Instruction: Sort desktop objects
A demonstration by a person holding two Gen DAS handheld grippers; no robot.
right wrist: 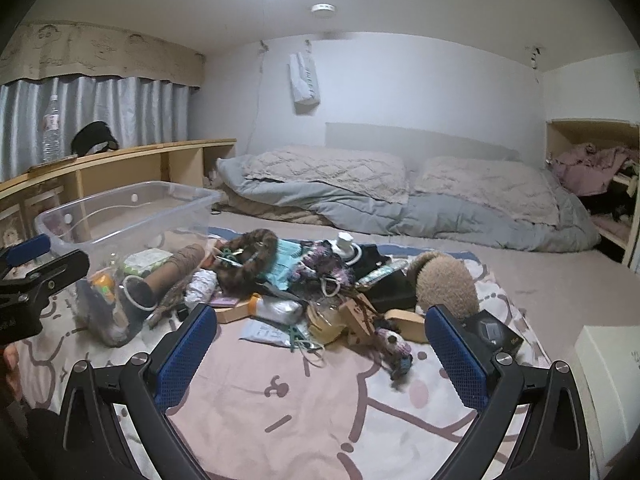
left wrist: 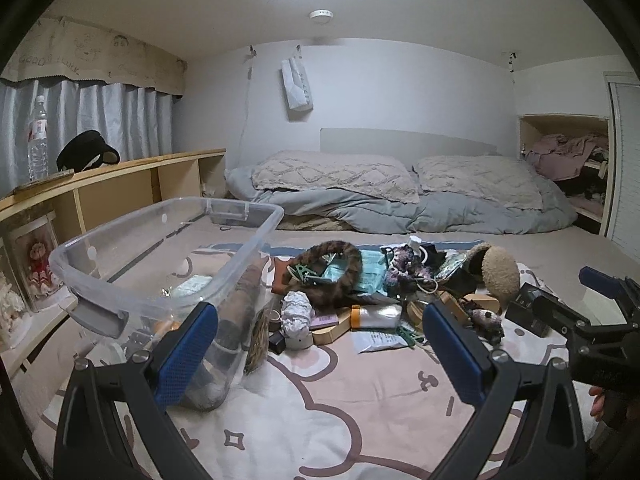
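both hand-held grippers spread and empty, clear bin [left wrist: 168,248] left of clutter pile [right wrist: 304,280], white box [right wrist: 612,364] far right

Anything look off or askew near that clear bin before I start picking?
Yes: the clear plastic bin sits tilted, its near end raised and propped on a brown cardboard tube and other clutter, so it may shift. The remaining objects lie in one tangled heap on the bedsheet.

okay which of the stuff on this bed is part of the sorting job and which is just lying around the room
Part of the job:
clear plastic bin
pile of small items
black box
left gripper, open
right gripper, open

Just lying about:
water bottle
pillows
grey duvet
black cap
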